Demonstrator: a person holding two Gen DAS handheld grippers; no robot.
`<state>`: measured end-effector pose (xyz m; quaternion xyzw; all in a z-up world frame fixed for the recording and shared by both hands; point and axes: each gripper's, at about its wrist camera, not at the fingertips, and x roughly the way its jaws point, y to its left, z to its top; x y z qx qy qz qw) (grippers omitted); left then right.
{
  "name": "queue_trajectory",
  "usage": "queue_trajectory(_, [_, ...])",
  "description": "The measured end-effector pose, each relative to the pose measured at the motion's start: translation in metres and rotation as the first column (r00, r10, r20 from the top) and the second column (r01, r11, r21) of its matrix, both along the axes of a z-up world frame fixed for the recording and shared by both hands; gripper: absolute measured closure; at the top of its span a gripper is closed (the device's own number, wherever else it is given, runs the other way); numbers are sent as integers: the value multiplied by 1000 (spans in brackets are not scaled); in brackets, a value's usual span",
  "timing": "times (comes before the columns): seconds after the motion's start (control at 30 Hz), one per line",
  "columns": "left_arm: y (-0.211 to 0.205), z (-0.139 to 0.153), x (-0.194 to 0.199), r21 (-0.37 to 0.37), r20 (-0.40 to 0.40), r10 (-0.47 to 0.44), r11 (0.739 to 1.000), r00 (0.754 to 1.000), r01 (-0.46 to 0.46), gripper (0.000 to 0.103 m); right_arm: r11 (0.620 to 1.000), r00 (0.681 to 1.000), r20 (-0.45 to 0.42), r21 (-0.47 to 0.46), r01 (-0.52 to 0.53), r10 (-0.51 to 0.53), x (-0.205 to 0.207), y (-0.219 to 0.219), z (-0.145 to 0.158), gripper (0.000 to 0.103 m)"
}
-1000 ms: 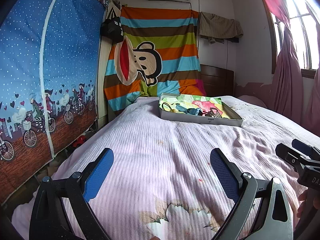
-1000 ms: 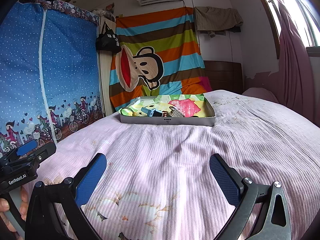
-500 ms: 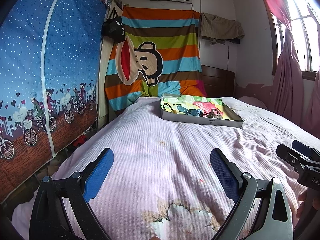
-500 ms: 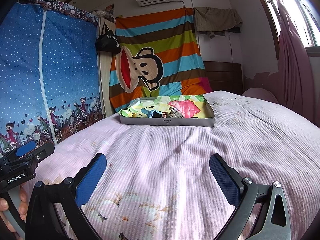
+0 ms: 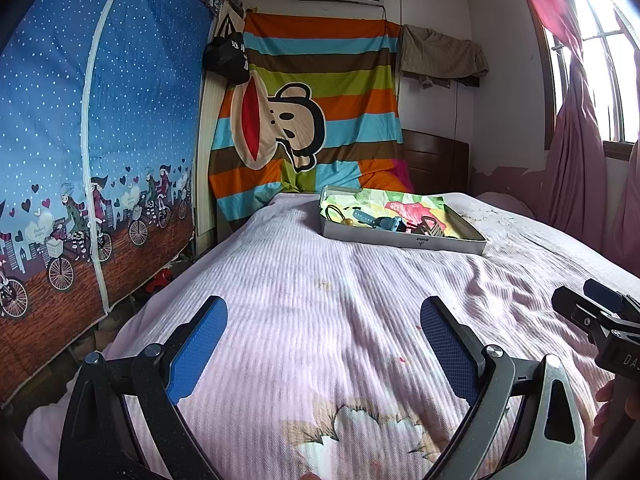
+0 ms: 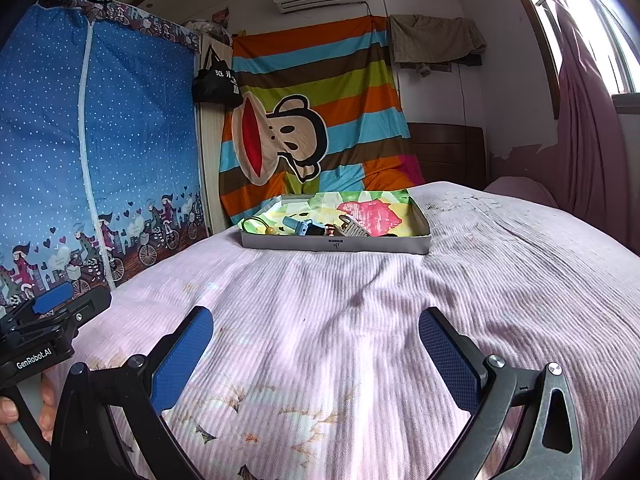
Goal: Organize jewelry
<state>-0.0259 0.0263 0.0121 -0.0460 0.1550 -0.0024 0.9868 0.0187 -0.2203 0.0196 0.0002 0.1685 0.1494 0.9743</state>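
Observation:
A shallow grey box (image 5: 400,239) (image 6: 336,245) with a bright floral lining sits far up the bed. Inside lie a black cord loop (image 5: 334,213) (image 6: 253,224), a blue watch (image 5: 384,222) (image 6: 303,227), a grey clip-like piece (image 6: 352,229) and other small items too small to tell. My left gripper (image 5: 323,332) hovers open over the pink bedspread, well short of the box, nothing between its fingers. My right gripper (image 6: 315,340) is also open and empty, at about the same distance from the box.
The pink ribbed bedspread (image 5: 320,300) fills the space between grippers and box. A blue fabric wardrobe (image 5: 92,140) stands close on the left. A striped monkey cloth (image 5: 312,120) hangs behind the bed, and pink curtains (image 5: 576,168) hang at the right by the window.
Both grippers have drifted slightly, so the box appears a touch higher and farther off in the views. Both stay open and empty.

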Motion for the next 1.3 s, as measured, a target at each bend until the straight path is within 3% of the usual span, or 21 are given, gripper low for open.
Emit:
queue_trajectory(0.6, [0, -3, 3, -18, -27, 23, 1000, 999, -24, 8, 1000, 1000, 0, 0, 0, 0, 0, 0, -1, 0])
queue_trajectory(1.3, [1, -4, 4, 13, -25, 56, 998, 998, -56, 8, 1000, 1000, 0, -1, -2, 2, -1, 2, -1, 0])
